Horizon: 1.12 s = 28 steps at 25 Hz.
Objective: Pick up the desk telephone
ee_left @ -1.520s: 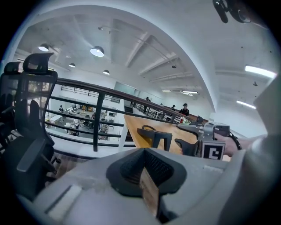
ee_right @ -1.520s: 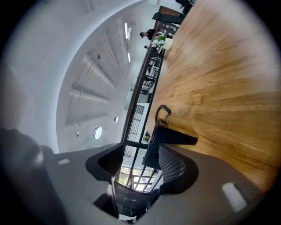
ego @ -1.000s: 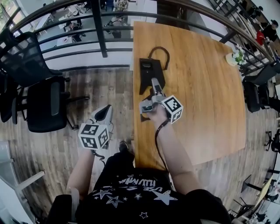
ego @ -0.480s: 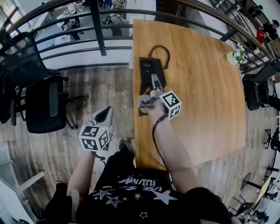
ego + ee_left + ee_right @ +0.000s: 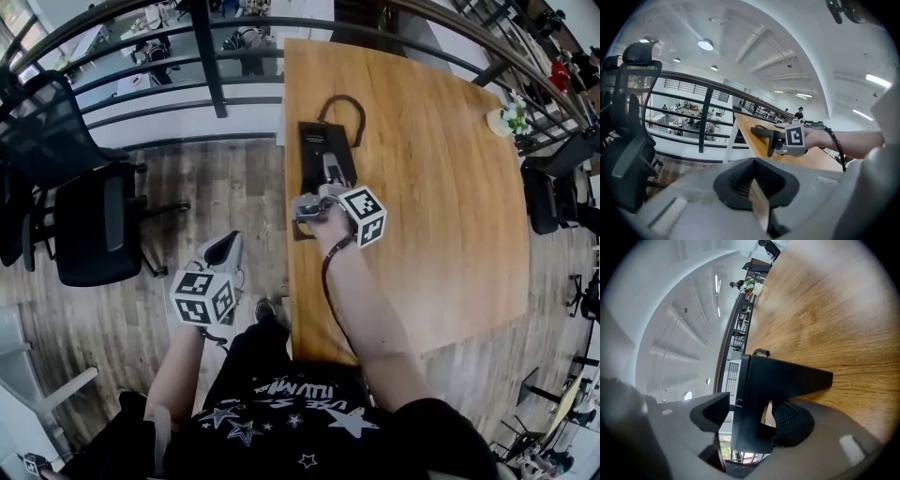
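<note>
Right gripper view: right claw (image 5: 751, 412), w/ jaws spread but just closing, is straddling the near end of the black wedge-shaped desk telephone (image 5: 787, 376), lying lengthwise straight ahead by the wooden worktop (image 5: 441, 187)'s left edge. Left claw (image 5: 757, 187), pressed shut & empty, is hanging well apart, off the worktop.

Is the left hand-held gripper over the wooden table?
No, the left hand-held gripper hangs over the plank floor, beside the light wooden table.
</note>
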Tool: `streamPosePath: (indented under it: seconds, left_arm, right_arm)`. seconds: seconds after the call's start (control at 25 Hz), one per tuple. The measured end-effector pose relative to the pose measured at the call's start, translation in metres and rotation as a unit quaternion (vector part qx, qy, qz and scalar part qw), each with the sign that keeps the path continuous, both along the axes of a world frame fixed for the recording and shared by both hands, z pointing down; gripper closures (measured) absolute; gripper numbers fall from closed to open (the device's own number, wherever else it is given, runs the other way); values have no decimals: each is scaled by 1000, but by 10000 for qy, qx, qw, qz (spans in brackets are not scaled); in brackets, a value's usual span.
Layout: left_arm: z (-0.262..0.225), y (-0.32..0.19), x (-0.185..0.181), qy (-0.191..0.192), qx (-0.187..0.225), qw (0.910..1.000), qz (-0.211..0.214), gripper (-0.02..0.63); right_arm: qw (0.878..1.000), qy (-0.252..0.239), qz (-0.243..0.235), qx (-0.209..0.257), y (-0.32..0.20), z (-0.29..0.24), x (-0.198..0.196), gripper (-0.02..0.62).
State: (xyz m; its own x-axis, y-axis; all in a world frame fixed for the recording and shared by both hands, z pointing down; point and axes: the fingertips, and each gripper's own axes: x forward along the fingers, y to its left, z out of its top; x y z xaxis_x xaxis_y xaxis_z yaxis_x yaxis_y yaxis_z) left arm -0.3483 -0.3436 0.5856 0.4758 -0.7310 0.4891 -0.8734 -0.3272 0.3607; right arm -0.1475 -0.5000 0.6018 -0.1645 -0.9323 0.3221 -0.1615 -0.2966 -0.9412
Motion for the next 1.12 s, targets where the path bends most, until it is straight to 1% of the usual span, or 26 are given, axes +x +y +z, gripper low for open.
streamPosePath:
  seconds: [0.12, 0.24, 0.32, 0.52, 0.76, 1.12]
  left_arm:
    - [3, 1, 0, -15, -34, 10000, -10, 604]
    - [7, 2, 0, -14, -68, 10000, -7, 604]
    - [8, 3, -1, -14, -91, 10000, -1, 604]
    - [9, 7, 3, -31, -120, 9999, 45, 604]
    - [10, 10, 6, -39, -135, 9999, 83, 604]
    - [9, 10, 4, -33, -156, 9998, 78, 604]
  right_arm:
    - [9999, 75, -51, -65, 0, 3, 1, 334]
    - [9998, 84, 25, -157, 1, 8, 4, 342]
    - [9996, 154, 13, -255, 2, 10, 3, 378]
    - [9992, 202, 37, -340, 3, 10, 3, 380]
    - [9992, 289, 88, -278, 3, 8, 4, 400]
    - [9997, -35, -10, -261, 2, 8, 3, 416]
